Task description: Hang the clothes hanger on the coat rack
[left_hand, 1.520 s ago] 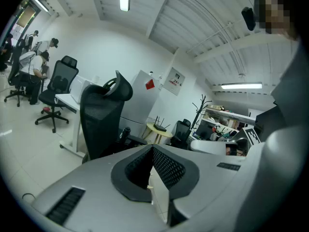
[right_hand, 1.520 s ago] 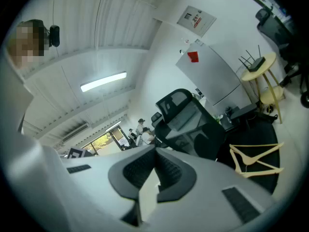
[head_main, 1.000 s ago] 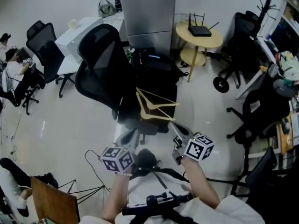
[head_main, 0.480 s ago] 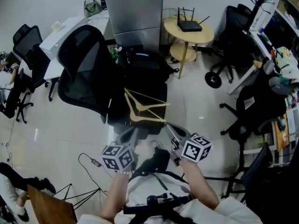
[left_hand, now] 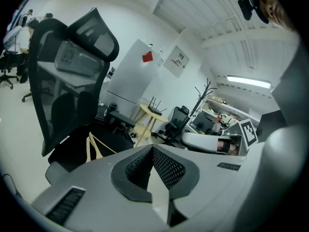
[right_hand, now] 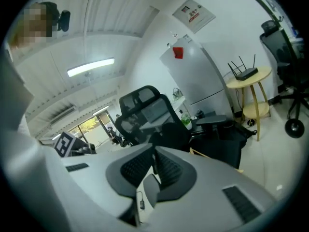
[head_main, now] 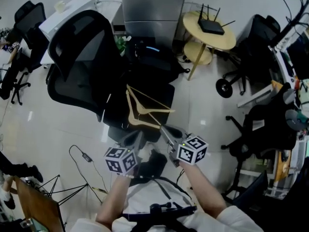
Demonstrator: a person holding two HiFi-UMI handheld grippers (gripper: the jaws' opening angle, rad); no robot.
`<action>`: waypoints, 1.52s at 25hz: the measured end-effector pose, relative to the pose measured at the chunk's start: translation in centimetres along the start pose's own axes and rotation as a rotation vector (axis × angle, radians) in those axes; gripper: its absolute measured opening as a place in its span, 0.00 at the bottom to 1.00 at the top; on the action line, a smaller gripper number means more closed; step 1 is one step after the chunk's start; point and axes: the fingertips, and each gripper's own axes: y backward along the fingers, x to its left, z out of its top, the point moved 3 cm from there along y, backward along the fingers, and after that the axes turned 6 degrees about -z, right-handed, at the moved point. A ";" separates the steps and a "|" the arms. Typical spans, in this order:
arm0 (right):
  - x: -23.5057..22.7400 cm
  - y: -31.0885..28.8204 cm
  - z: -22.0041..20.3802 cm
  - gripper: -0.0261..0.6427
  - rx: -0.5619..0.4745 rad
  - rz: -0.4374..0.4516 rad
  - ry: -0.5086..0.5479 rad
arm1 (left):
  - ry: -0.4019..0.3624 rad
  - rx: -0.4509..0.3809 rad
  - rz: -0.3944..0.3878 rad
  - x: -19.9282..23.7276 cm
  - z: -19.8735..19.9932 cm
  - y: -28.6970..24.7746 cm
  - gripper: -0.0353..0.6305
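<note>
The left gripper (head_main: 139, 138) hangs near the front of a black office chair (head_main: 82, 62), its jaws pressed together on nothing. The wooden hanger (head_main: 137, 112) lies on the chair's seat, its hook hard to make out against the dark fabric. The right gripper (head_main: 164, 128) sits at the hanger's near end. Its jaws have just been opening, leaving a narrow gap with nothing seen between them. At the far right the coat rack (head_main: 293, 16) is cut off by the picture's edge. A wall notice (right_hand: 193, 11) is too small to read.
</note>
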 end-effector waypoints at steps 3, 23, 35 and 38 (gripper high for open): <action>-3.2 -2.8 -1.0 0.16 0.078 -0.010 0.054 | 0.048 0.018 0.026 1.3 -0.9 -2.0 0.05; -22.9 -21.5 -14.5 0.41 0.561 -0.087 0.460 | 0.270 0.066 0.151 9.3 -6.2 -14.3 0.05; -27.6 -28.8 -20.4 0.41 0.752 -0.028 0.571 | 0.345 0.032 0.209 13.9 -6.0 -17.5 0.05; -27.9 -29.5 -21.1 0.40 0.781 -0.020 0.596 | 0.382 0.023 0.230 14.8 -6.3 -17.8 0.05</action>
